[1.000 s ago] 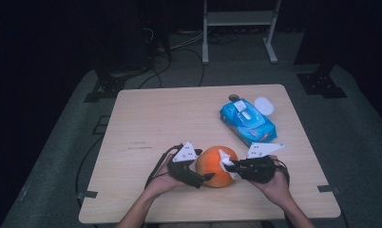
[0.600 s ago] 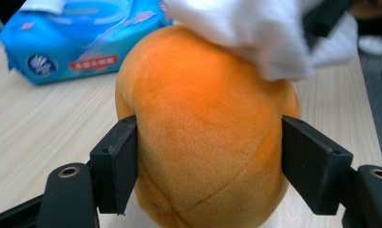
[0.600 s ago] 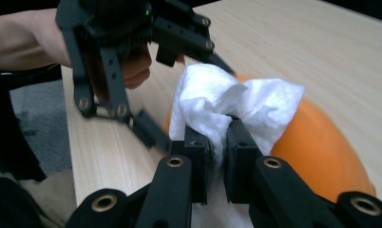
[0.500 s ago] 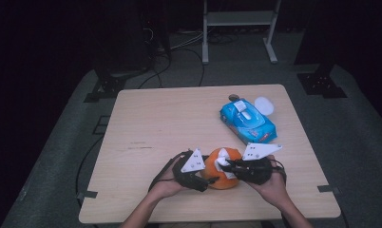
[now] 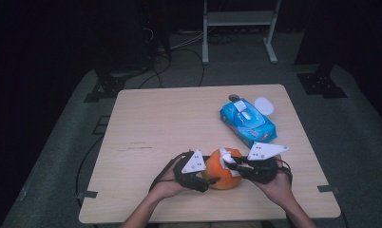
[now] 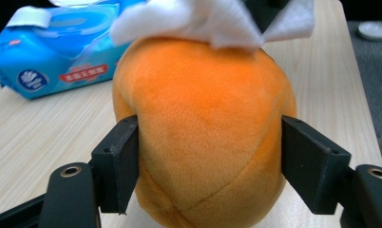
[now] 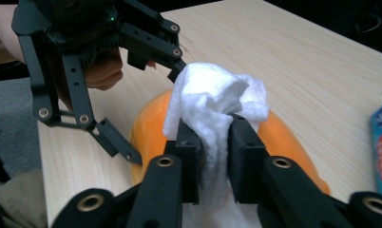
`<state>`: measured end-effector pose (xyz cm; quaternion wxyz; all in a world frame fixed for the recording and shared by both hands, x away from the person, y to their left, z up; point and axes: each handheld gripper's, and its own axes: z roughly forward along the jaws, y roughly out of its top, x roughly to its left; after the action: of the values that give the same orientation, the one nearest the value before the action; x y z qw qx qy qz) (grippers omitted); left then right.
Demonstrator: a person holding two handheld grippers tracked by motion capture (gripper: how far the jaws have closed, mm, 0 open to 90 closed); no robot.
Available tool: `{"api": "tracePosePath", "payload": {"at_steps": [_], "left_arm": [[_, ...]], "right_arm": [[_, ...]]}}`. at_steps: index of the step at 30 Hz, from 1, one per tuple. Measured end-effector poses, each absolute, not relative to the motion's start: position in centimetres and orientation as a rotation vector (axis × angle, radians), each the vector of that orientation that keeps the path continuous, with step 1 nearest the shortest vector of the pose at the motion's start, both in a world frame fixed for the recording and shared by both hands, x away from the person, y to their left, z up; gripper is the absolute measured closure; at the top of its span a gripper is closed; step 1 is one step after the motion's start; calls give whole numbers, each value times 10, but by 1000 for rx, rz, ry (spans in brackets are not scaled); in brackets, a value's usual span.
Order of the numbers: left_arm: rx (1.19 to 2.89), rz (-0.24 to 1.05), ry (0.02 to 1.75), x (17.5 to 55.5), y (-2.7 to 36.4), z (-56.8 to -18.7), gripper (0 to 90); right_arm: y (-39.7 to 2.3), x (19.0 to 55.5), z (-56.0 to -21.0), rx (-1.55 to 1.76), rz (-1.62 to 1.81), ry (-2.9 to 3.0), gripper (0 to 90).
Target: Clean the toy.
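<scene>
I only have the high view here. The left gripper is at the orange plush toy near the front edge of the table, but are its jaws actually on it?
Observer: Yes. In the left gripper view the left gripper has both black pads pressed into the sides of the round orange plush toy; its jaws have just been closing.
Operator: And the white bit on top?
Observer: A crumpled white wipe, pinched between the right gripper pads, whose jaws have just been easing open.
Operator: Is the wipe on the toy?
Observer: It lies across the toy's top.

blue wipes pack (image 5: 248, 123) | small white dish (image 5: 264, 105) beside it | wooden table (image 5: 156, 128)
</scene>
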<state>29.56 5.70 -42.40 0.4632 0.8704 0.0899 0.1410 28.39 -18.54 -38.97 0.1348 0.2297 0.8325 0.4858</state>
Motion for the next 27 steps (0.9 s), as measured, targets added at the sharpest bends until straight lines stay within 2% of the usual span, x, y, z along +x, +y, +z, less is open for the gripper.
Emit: {"api": "tracePosePath", "payload": {"at_steps": [8,11,16,21,27], "left_arm": [[2163,373,149,290,51,-424,300],[2171,380,139,288,50,-424,300],[2181,369,148,290,50,-424,288],[2172,356,179,293,52,-425,280],[2137,290,305,306,61,-429,273]], "right_arm": [[-179,283,-391,624,1411,2408,649],[-175,281,-392,611,1400,2399,647],[-171,278,-393,598,1372,2403,804],[-177,275,-387,585,1357,2431,830],[-205,274,-387,633,1338,2479,833]]}}
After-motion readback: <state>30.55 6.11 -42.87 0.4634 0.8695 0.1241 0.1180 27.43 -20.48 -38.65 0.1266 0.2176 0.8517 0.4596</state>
